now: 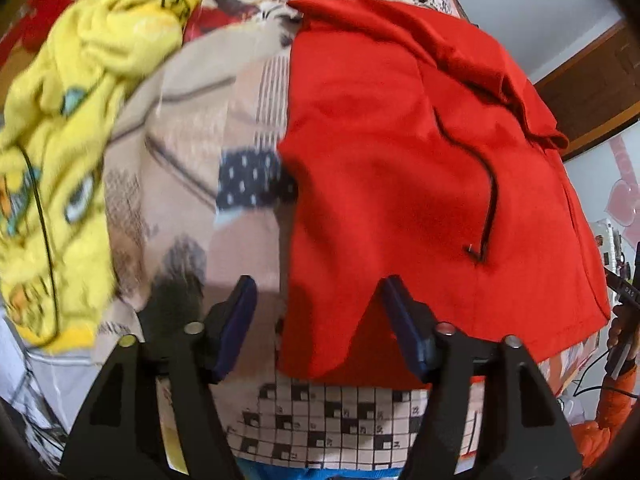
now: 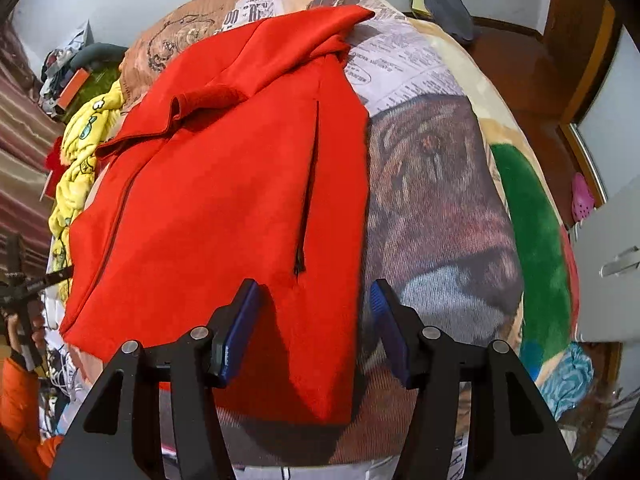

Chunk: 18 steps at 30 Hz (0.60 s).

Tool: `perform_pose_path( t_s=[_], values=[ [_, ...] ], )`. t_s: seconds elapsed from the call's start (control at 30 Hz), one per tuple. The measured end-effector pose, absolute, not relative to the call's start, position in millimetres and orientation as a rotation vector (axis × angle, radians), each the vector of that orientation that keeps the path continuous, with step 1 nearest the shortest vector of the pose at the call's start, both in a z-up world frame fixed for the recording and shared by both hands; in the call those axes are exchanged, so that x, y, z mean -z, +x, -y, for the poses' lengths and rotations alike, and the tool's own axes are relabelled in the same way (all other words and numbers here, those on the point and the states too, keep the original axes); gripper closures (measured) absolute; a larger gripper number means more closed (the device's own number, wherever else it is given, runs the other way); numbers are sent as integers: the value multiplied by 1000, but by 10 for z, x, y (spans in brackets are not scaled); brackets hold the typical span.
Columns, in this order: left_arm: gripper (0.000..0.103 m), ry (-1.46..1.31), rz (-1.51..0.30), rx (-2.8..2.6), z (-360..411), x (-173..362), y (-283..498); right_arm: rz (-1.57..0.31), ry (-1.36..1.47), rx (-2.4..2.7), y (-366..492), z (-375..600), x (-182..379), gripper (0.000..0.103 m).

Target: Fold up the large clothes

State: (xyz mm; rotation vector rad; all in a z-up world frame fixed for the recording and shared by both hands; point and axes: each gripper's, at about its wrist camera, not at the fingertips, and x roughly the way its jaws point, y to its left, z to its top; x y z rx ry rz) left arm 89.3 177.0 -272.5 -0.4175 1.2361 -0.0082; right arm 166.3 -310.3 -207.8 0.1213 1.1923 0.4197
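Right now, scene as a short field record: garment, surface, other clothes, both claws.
garment: red jacket, spread flat on the bed, dark pocket zip showing
surface: printed bedspread, newspaper and crossword patterns
other clothes: yellow printed garment, crumpled at the jacket's far side
left claw: open, over the jacket's near hem corner, nothing gripped
right claw: open, over the jacket's other near corner, nothing gripped
fold status: no fold visible at the near hem
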Motion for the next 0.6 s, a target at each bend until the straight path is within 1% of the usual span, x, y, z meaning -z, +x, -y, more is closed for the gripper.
perform_pose_path(
  t_s=[0.07,0.2,0.23,0.27,0.3,0.33,0.37,0.4,0.43,0.6],
  values=[
    [37,-438,-1249,28,-1721,2811,881,-1192,129,-428,1656,3115,2083,49],
    [37,-510,-1210,49,-1668,2849,885,-1164,143,-450,1608,3062,2118,48],
    [40,-541,-1205,65,-1667,2856,895,-1155,143,-461,1610,3030,2126,49],
    [46,-568,-1201,83,-1666,2861,902,-1144,142,-466,1591,3002,2136,50],
    [49,-579,-1197,93,-1657,2851,904,-1136,145,-476,1582,2985,2144,58],
    [59,-581,-1193,111,-1639,2836,912,-1131,149,-491,1582,2960,2147,70],
    [72,-570,-1191,121,-1610,2811,921,-1127,149,-497,1585,2937,2143,75],
    [82,-542,-1189,120,-1576,2771,937,-1121,140,-493,1589,2917,2136,86],
    [96,-501,-1190,110,-1535,2724,960,-1112,127,-491,1592,2890,2121,88],
    [97,-374,-1110,88,-1377,2371,1093,-1036,129,-544,1625,2824,1964,91]
  ],
)
